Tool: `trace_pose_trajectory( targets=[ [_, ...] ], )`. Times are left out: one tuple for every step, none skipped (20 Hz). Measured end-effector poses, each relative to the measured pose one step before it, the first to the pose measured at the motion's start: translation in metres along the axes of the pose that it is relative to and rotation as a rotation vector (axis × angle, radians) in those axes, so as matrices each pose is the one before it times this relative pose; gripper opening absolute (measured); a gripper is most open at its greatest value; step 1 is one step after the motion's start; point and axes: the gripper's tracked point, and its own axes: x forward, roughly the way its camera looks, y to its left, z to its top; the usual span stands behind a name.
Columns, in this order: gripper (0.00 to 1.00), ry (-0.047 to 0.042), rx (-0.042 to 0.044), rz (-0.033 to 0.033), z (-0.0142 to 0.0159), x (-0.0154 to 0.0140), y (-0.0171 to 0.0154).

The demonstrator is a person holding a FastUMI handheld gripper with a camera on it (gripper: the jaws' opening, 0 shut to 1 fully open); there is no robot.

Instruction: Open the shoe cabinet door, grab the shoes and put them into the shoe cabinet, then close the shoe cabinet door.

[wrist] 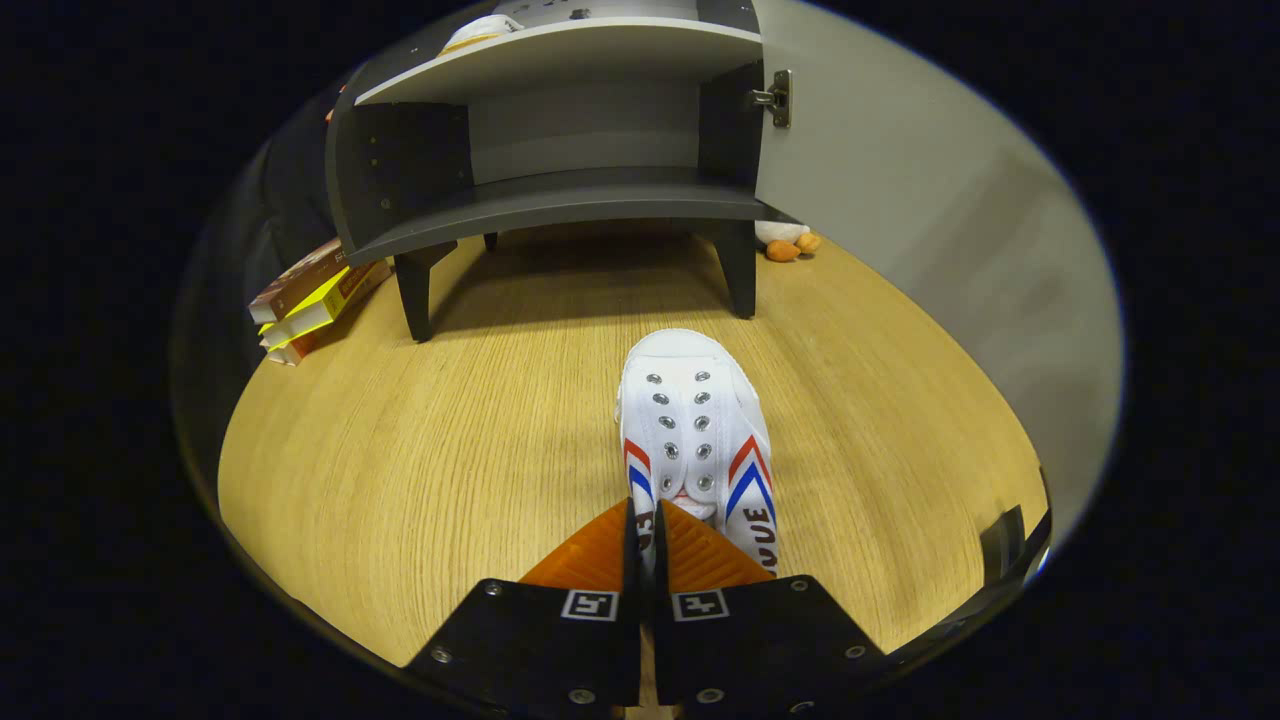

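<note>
While pinched at its collar, the shoe sits toe-forward toward the cabinet:
shoe: 1 white canvas sneaker (pixel 695 430), red and blue chevrons on both sides, metal eyelets, no laces visible; sole looks to be on the worktop, toe pointing at the cabinet, heel end between the fingers
gripper: gripper (pixel 648 535) nearly closed, both fingers pressed on the shoe's side wall at the opening; only a thin strip of fabric shows between them
worktop: light wood-grain surface (pixel 420 470) carries the shoe and the cabinet
shoe cabinet: dark grey unit (pixel 560 195) on short legs, beyond the shoe and well apart from it; lower compartment open to view, nothing visible inside
door: pale grey door (pixel 900 200) swung open on the cabinet's right side, metal hinge (pixel 778 98) at its upper inner edge
upper shelf: white shelf board (pixel 590 55) above the open compartment; another white shoe (pixel 482 32) partly visible on top of it, left end
books: stack of 3 (pixel 315 300) leaning just beside the cabinet's left leg
toy: small white and orange object (pixel 788 242) behind the right leg, by the door; too small to identify
</note>
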Motion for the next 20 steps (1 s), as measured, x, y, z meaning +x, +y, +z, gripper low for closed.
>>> trace_pose_trajectory(
  targets=[
    [0.0,-0.00243,0.0083,-0.00268,0.00312,-0.00084,0.00023],
    [0.0,-0.00814,-0.00702,-0.00587,0.00345,-0.00277,0.00034],
    [0.0,-0.01111,-0.01013,-0.00444,0.00419,-0.00043,0.00365],
    [0.0,-0.00682,-0.00265,0.00021,0.00753,-0.00202,0.00267],
    [0.0,-0.00959,0.00915,0.0002,0.00908,-0.00041,0.00201],
    [0.0,-0.00979,0.02058,0.00563,0.00744,-0.00393,0.00226],
    [0.0,-0.01681,0.02227,0.01101,0.00612,-0.0098,0.00281],
    [0.0,-0.02624,0.0106,0.00948,0.00823,-0.01101,0.00144],
    [0.0,-0.0198,-0.00917,0.00453,0.00792,-0.01427,-0.00856],
    [0.0,-0.02596,-0.02059,0.00014,0.00986,-0.01327,-0.0052],
    [0.0,-0.01931,-0.02386,-0.00361,0.01231,-0.01219,-0.00308],
    [0.0,-0.01262,-0.01746,-0.00168,0.01116,-0.01154,-0.00265],
    [0.0,-0.01846,-0.00768,0.00269,0.01138,-0.01178,0.00124],
    [0.0,-0.02116,-0.00196,0.00534,0.01246,-0.01147,0.00068],
    [0.0,-0.0205,0.00024,0.0024,0.01179,-0.01013,0.0009],
    [0.0,-0.01882,-0.00254,0.00081,0.01359,-0.01141,0.00003],
    [0.0,-0.01586,-0.00639,-0.00141,0.01238,-0.00715,0.004],
    [0.0,-0.01254,-0.00206,0.00007,0.01191,-0.00856,0.00285],
    [0.0,-0.01323,0.00677,0.00279,0.01321,-0.00961,0.0043],
    [0.0,-0.01306,0.01024,0.00483,0.01371,-0.00841,0.0044]
  ],
)
